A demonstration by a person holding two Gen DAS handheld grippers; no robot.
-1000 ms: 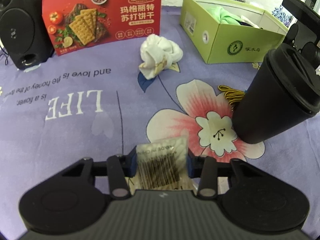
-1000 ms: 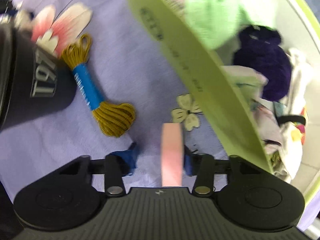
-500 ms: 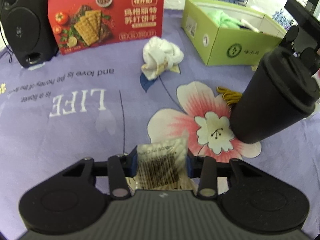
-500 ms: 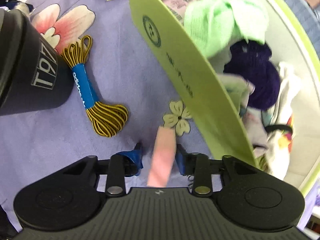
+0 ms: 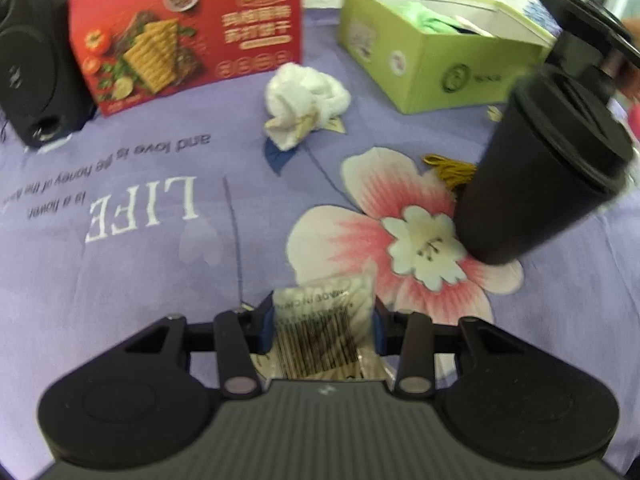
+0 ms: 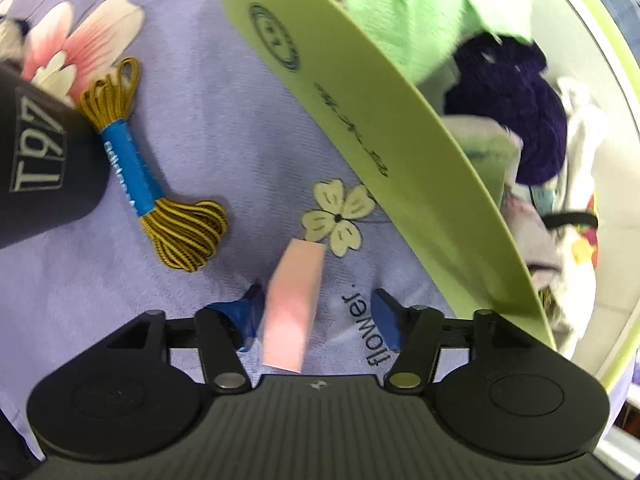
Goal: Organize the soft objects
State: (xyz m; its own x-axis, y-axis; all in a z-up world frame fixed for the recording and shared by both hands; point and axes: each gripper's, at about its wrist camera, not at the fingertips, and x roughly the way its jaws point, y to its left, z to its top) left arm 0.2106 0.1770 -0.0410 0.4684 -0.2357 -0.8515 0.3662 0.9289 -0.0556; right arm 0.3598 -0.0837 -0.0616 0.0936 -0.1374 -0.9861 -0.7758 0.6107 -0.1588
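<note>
Left claw [image 5: 322, 326] first: my blue pads clamp a clear plastic packet [image 5: 324, 334] with a barcode and what look like thin pale sticks inside. The packet stands up between the pads, above the purple flowered tablecloth [image 5: 132, 264].

Left wrist view, left to right: a black speaker [image 5: 32, 60] sits at the far left edge. Beside it stands a red cracker box [image 5: 188, 32]. In front of the box's right end lies a crumpled white cloth [image 5: 306, 104], alone on the tablecloth. Further right sits a green box [image 5: 436, 64], open on top, with pale green fabric showing inside. A black lidded cup [image 5: 540, 172] stands at the right, on the edge of the printed pink flower. A bit of yellow cord [image 5: 450, 168] shows just behind the cup. This view is blurred.

Right claw [image 6: 320, 316]: my jaws have just been opening and now stand apart. A pink block [image 6: 294, 308] sits between them, tilted, close against the left pad; I cannot tell whether it touches. The right pad is well clear of it.

Right wrist view, left to right: the black cup [image 6: 40, 168] fills the left edge. The yellow-and-black cord bundle [image 6: 160, 188] with a blue band lies just beside it. The green box wall [image 6: 360, 128] runs diagonally to the right of the block. Inside the box lie a light green cloth [image 6: 408, 12], a dark purple knit ball [image 6: 516, 108] and pale fabrics [image 6: 576, 184].
</note>
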